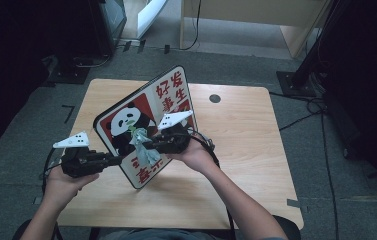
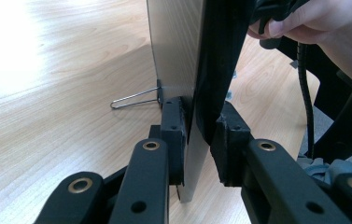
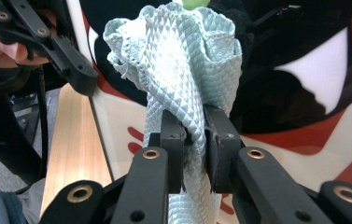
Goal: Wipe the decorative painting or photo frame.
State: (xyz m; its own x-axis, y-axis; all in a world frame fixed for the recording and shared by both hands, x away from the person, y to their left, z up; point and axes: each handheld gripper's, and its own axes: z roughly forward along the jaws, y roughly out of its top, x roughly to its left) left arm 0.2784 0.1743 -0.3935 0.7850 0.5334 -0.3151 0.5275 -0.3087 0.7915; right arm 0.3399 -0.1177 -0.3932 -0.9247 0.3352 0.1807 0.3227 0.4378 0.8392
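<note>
Clearly the work in hand is wiping a picture board, and both grippers are busy with it at the near middle of the surface (image 1: 256,150). Nearest, at the left, the left gripper (image 1: 110,159) has its jaws closed on the lower near edge of the panda board (image 1: 148,117), one pad on the plain back and one on the dark rim, as the left gripper view shows; this grip keeps the board (image 2: 173,51) standing tilted on the wood, with a thin wire stand (image 2: 134,99) poking out behind its foot. Just right of it, the right gripper (image 1: 151,145) has its jaws narrowed tight on a bunched pale green cloth (image 1: 141,145), and the right gripper view shows the cloth (image 3: 183,60) pushed up against the printed face, over the black of the panda. Farther off, the board's top corner with the red characters leans away toward the far side, and a small dark hole (image 1: 215,98) sits in the wood beyond. Risk lies mostly in the one-edge hold: a hard push from the cloth could, I judge, pivot the board in the left pads or slide its foot along the wood and tip it backward. Also, the cloth is pinched at a twisted neck, so a dragging stroke might pull it loose, leaving bare black fingertips to scrape the print.
</note>
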